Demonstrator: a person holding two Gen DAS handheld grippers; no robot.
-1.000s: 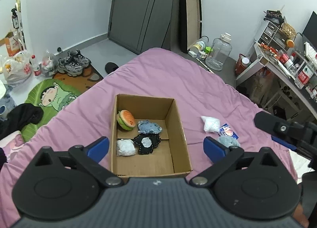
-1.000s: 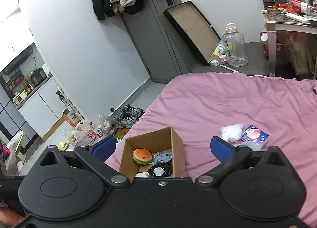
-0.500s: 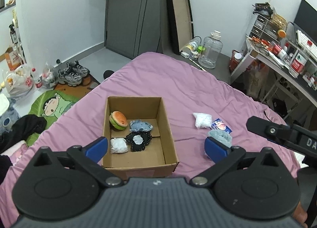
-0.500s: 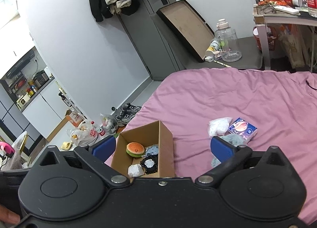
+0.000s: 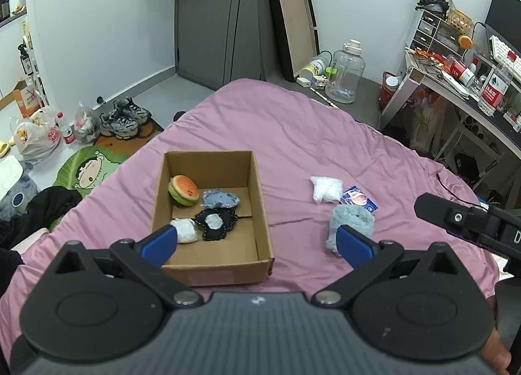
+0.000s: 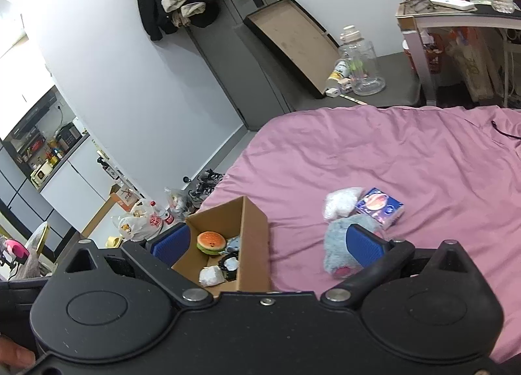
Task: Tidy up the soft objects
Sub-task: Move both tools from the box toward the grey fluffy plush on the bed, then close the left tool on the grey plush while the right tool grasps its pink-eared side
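Now both tongs point(image 5: 257, 243) point(image 6: 267, 243) spread above box point(image 5: 263, 228)

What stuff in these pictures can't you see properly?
- Fluffy blue toy: right wrist view, the right claw's blue finger covers part of it; its face is not visible.
- Cardboard box: right wrist view, its near end is hidden behind the claw body.
- White bundle: left wrist view, the left claw's finger overlaps it; what it is stays unclear.
- Tissue pack: print too small to read.

Open cardboard box point(image 5: 260, 212) holds a burger plush point(image 5: 183, 190); fluffy grey toy point(image 5: 350, 222) lies beside it
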